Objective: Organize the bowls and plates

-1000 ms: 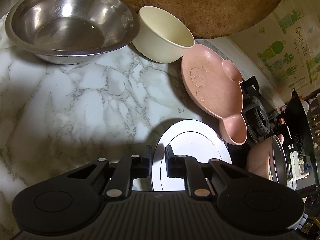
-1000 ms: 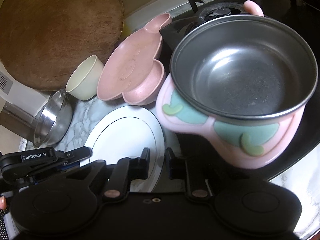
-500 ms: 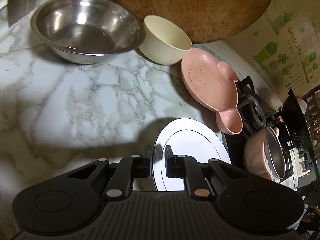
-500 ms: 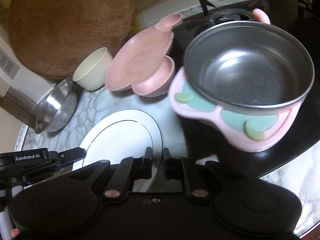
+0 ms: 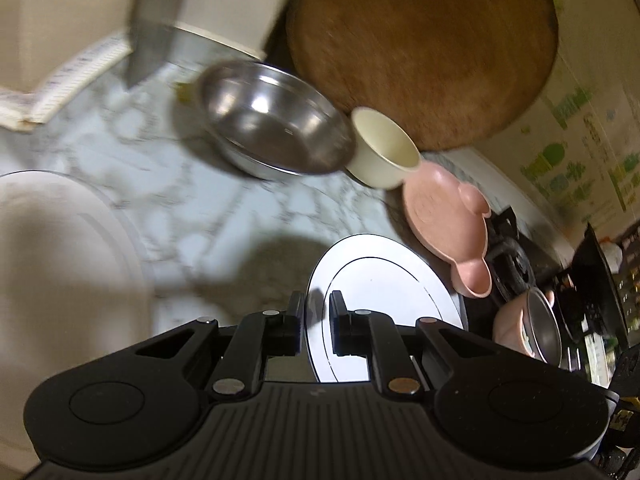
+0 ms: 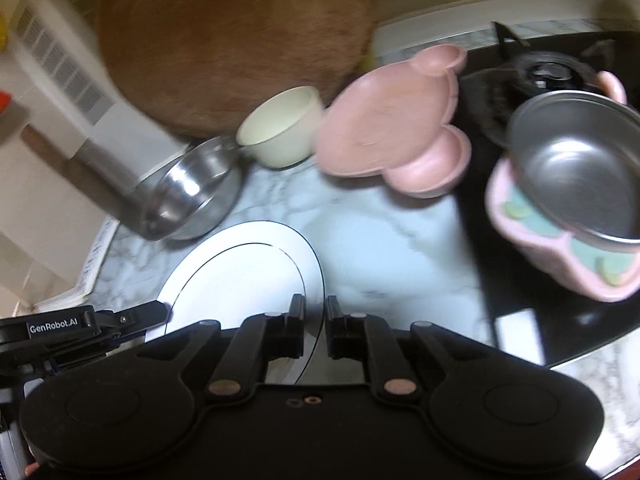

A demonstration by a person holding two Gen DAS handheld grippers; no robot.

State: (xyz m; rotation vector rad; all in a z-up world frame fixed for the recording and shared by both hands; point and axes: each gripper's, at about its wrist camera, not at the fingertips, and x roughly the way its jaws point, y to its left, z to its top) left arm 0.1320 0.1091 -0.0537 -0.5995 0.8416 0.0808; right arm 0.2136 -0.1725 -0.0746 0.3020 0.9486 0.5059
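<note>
Basically a two-handed carry. The left gripper and the right gripper each pinch an opposite edge of the round white ceramic plate with a thin black ring. On both, the jaws are nearly closed with only the thin rim between the pads. Gripping two sides probably keeps the flat, slippery plate level and stops it pivoting out of a single pinch.

The plate appears to hang just above the white-grey marble counter, casting a shadow on it, so it is likely in transit to a stacking spot. A pale round shape at the left edge of the left view may be another plate, but it is too blurred to be sure.

The other dishes stand in a row in front of the large round wooden board, which leans on the wall:
- a shallow stainless steel bowl
- a small cream bowl touching it
- a pink bear-shaped plate

A pink bowl with a steel liner sits apart on the black gas hob.

Writing: "GenRobot.AI" in white on the left gripper's side. The green wall stickers carry text, but it is blurred and unreadable.
</note>
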